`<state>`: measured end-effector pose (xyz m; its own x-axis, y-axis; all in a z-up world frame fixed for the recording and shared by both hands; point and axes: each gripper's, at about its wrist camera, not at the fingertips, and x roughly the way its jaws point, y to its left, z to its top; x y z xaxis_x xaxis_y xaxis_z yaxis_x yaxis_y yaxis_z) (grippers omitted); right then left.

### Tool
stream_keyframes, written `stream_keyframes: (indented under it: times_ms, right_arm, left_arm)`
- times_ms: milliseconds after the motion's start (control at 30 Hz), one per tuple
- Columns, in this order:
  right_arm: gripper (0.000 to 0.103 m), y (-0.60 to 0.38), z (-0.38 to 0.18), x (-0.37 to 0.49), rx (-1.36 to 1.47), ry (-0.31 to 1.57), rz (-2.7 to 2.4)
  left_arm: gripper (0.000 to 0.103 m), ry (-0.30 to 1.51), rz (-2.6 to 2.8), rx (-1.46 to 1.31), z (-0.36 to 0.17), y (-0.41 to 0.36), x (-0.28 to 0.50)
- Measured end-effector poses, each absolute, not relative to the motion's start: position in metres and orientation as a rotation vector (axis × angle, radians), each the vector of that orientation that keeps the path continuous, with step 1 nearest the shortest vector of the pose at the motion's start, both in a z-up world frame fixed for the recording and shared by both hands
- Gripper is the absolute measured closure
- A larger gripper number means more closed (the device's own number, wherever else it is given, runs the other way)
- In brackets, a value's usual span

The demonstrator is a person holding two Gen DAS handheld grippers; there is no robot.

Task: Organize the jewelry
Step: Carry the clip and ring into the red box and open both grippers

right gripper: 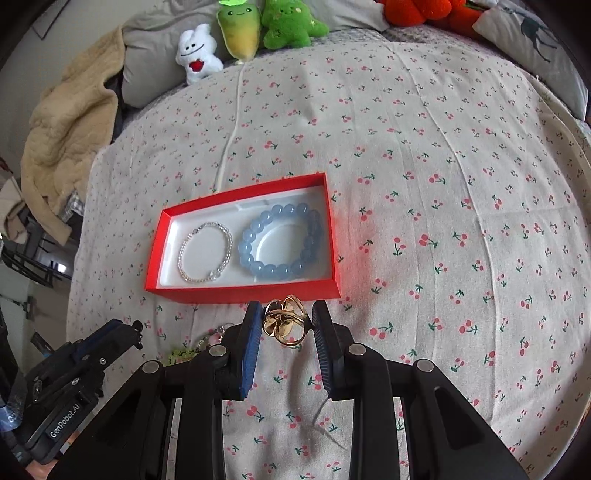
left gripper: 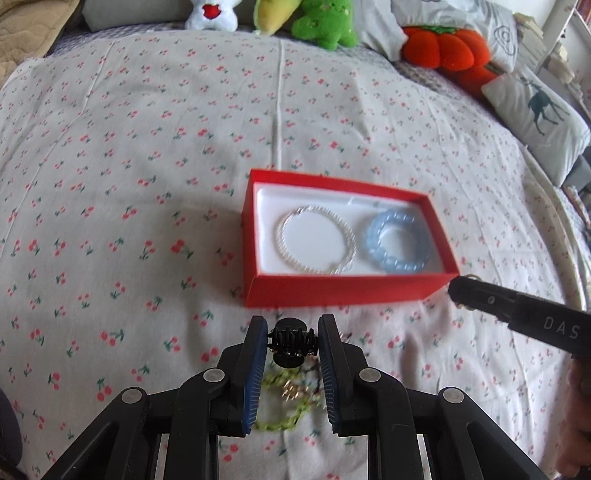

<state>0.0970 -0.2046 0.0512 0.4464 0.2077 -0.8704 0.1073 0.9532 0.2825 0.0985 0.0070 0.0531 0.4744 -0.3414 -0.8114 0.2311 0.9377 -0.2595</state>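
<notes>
A red box (left gripper: 343, 291) (right gripper: 243, 293) with a white lining lies on the bed. It holds a clear bead bracelet (left gripper: 349, 236) (right gripper: 227, 242) and a blue bead bracelet (left gripper: 397, 264) (right gripper: 255, 264). My left gripper (left gripper: 291, 341) is shut on a black hair claw clip (left gripper: 291, 341), just in front of the box. A green bead bracelet (left gripper: 280, 406) (right gripper: 181, 354) lies on the sheet under it. My right gripper (right gripper: 286, 323) is shut on a gold ornament (right gripper: 282, 321), near the box's front right corner.
The bed carries a cherry-print sheet (left gripper: 147, 184) (right gripper: 461, 221). Plush toys (left gripper: 325, 22) (right gripper: 284, 26) and pillows (left gripper: 539, 114) line the far edge. A beige blanket (right gripper: 70, 136) hangs at the left. The right gripper's body (left gripper: 517, 314) shows at right in the left wrist view.
</notes>
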Motion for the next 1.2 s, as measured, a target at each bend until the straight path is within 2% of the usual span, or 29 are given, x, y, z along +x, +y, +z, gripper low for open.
stream_keyframes:
  times_ms: [467,1200]
  right_arm:
    - [0.073,-0.205,0.041,0.139,0.356,1.092,0.095]
    - [0.072,-0.201,0.025,0.159,0.323,1.127,0.142]
  left_arm:
    - [0.081,1.015,-0.378,-0.131,0.044,-0.032,0.143]
    - [0.080,1.044,-0.349,-0.117,0.022,-0.037,0.168]
